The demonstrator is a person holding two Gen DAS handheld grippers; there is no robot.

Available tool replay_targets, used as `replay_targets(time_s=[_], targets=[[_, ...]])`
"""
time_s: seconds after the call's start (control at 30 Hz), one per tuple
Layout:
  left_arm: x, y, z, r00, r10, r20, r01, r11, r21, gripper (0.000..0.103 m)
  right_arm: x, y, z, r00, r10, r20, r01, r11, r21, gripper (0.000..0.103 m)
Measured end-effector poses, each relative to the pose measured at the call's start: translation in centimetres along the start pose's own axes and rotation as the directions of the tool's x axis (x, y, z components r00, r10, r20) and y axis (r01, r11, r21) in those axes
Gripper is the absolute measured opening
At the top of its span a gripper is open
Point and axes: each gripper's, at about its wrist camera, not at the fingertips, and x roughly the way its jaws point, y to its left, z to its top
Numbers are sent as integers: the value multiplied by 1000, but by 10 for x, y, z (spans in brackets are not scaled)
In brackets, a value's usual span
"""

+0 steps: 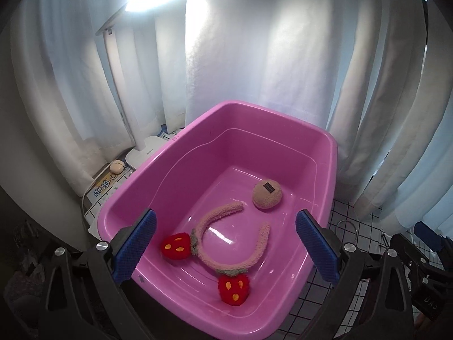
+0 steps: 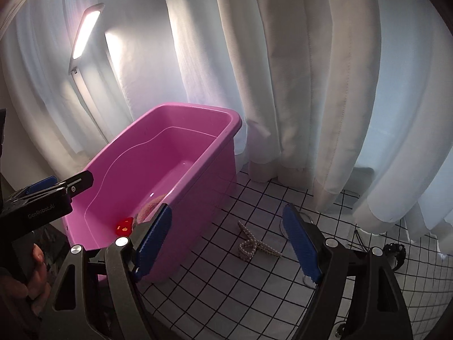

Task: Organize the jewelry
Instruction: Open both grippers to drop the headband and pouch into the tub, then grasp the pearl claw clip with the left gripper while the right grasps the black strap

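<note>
My left jaws (image 1: 225, 243) hang released over the pink tub (image 1: 158, 167), strawberry headband (image 1: 226, 246) lying below between them; right jaws (image 2: 228, 243) gape empty, pearl clip (image 2: 252, 245) on the surface between, tub wall beside.

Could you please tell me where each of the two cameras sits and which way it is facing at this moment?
Left wrist: rides on the left tool, looking down into the pink tub at the strawberry headband and plush ball; its own blue pads show, open and empty.
Right wrist: rides on the right tool, facing the checked cloth and pearl hair claw; its open pads and the person's hand gripping the left tool show.
Shared: the tub, the headband, the curtain, the lamp.
</note>
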Motion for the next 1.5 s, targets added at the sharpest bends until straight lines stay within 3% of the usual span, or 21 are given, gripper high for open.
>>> replay_targets(time_s=[0.17,0.4,0.57,0.7,0.9,1.23,1.5], targets=[[-15,-45,-9,995,-96,1,96,993,73,97,-33,-65,-41,995,-103,-11,103,987,126,77],[-24,-101,-34,974,-223,-36,226,961,157,97,-80,-145,-101,966,-255,-36,254,920,298,77],[-20,-130,-59,963,-255,-83,267,942,203,97,-99,-188,-144,944,-320,-85,327,862,388,77],[-8,-146,-79,957,-255,-139,282,930,235,97,-96,-207,-172,936,-323,-141,352,839,415,77],[12,-161,-99,945,-252,-210,300,922,244,97,-68,-215,-203,933,-296,-207,356,849,391,77],[54,-170,-127,936,-178,-302,258,933,250,97,1,-205,-224,926,-221,-307,309,910,278,77],[75,-170,-133,939,-154,-306,234,942,242,97,31,-206,-224,909,-247,-335,327,922,207,77]])
